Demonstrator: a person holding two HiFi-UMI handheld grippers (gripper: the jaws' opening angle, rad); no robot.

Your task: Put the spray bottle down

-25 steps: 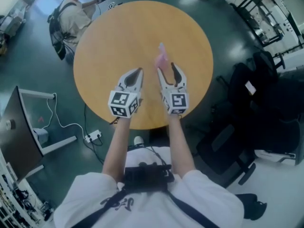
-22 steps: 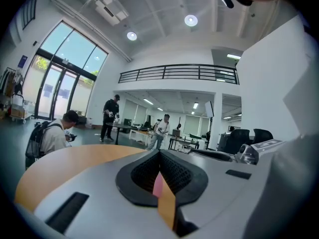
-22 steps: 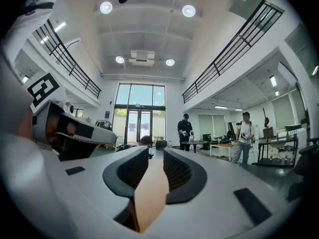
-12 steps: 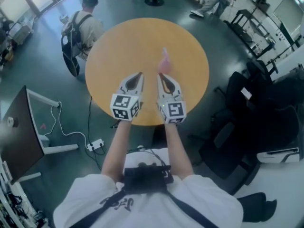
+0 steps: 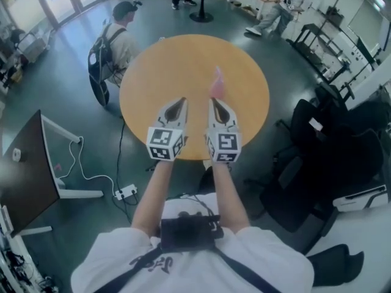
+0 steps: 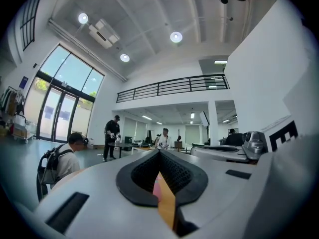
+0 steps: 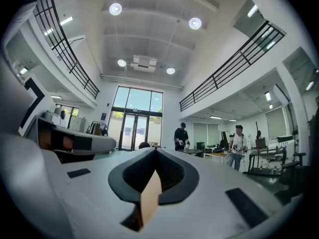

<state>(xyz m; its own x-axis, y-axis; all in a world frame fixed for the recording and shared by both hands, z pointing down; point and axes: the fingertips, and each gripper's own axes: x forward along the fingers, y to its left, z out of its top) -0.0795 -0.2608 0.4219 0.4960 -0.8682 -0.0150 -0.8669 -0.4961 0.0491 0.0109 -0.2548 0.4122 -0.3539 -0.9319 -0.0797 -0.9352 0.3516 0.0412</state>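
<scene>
The pink bottle [image 5: 216, 84] stands upright on the round tabletop [image 5: 159, 66], a little toward 3 o'clock of its middle. No hand-held gripper has hold of it.

The right hand-held gripper [image 5: 215, 101] lies at 6 o'clock of the bottle in the head view, its tips pointing at 12 o'clock toward it. The tips look close to the bottle's base. That view does not show whether a gap lies between them. Its jaws have just been closing. In the right gripper view they meet at the tips with nothing clamped, and only a strip of orange tabletop shows through the slit behind them.

The left hand-held gripper [image 5: 179, 101] is beside the right one, at 9 o'clock of it, and points the same way. The bottle sits at about 1 o'clock from its tips, clearly apart. In the left gripper view its jaws are also together and empty. A pink sliver, the bottle's colour, shows through the slit against the orange.

A person with a backpack [image 5: 113, 41] sits off the tabletop's edge at 10 o'clock.
</scene>
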